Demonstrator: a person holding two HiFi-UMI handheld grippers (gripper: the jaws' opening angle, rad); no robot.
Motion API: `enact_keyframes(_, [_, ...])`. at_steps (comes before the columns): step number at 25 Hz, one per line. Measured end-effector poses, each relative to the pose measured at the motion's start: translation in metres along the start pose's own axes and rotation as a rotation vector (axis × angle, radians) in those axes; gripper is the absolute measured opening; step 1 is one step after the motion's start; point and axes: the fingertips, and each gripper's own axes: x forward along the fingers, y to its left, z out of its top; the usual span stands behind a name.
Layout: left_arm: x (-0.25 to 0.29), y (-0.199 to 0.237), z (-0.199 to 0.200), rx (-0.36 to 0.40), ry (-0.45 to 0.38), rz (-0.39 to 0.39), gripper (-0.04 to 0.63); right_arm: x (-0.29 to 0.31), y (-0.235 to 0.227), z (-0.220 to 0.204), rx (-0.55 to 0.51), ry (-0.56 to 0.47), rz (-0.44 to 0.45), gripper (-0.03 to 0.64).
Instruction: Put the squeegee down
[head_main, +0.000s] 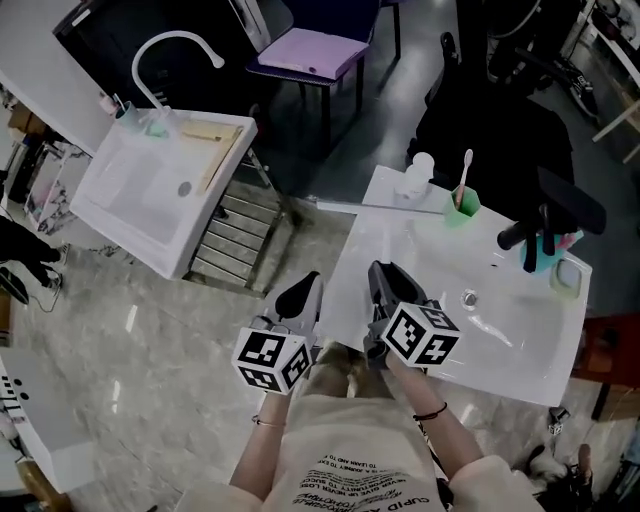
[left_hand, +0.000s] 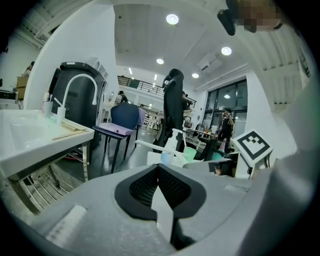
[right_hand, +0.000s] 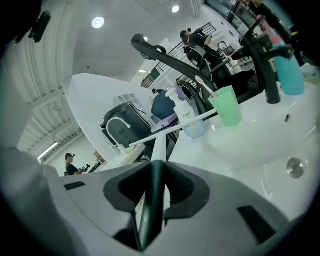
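Right claw (right_hand: 156, 162) is clamped on the squeegee (right_hand: 170, 131). The dark handle is pinched between the pads, the white neck pokes straight out past the tips, and the long blade sits crosswise up front. It's over the near corner of the white sink (head_main: 520, 345), close to the soap bottle (right_hand: 189, 120) and green cup (right_hand: 226, 107). Can't tell if the blade touches the rim. Left claw (left_hand: 158, 167) is closed with nothing in it, off beside the sink.

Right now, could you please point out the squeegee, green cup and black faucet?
squeegee (right_hand: 159, 148): right gripper view, on its white neck.
green cup (right_hand: 225, 107): right gripper view, on its side wall.
black faucet (right_hand: 265, 75): right gripper view, on its upright stem.
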Motion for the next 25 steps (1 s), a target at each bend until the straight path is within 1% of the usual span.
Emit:
enact_keyframes(5, [0.018,0.008,-0.014,-0.003,0.055,-0.049,0.021,0.015,-0.006,-0.008,0.002,0.007,-0.04,0.098])
enact_keyframes(11, [0.033,0.01,-0.03,-0.009,0.114,-0.103,0.021,0.024,-0.015,-0.022,0.031,0.031,-0.091,0.098])
enact_keyframes(19, [0.047,0.012,-0.042,-0.006,0.161,-0.154,0.021,0.031,-0.024,-0.034,0.055,0.067,-0.146,0.098])
enact_keyframes(25, [0.051,0.013,-0.049,-0.012,0.183,-0.174,0.021,0.034,-0.028,-0.04,0.059,0.081,-0.174,0.098])
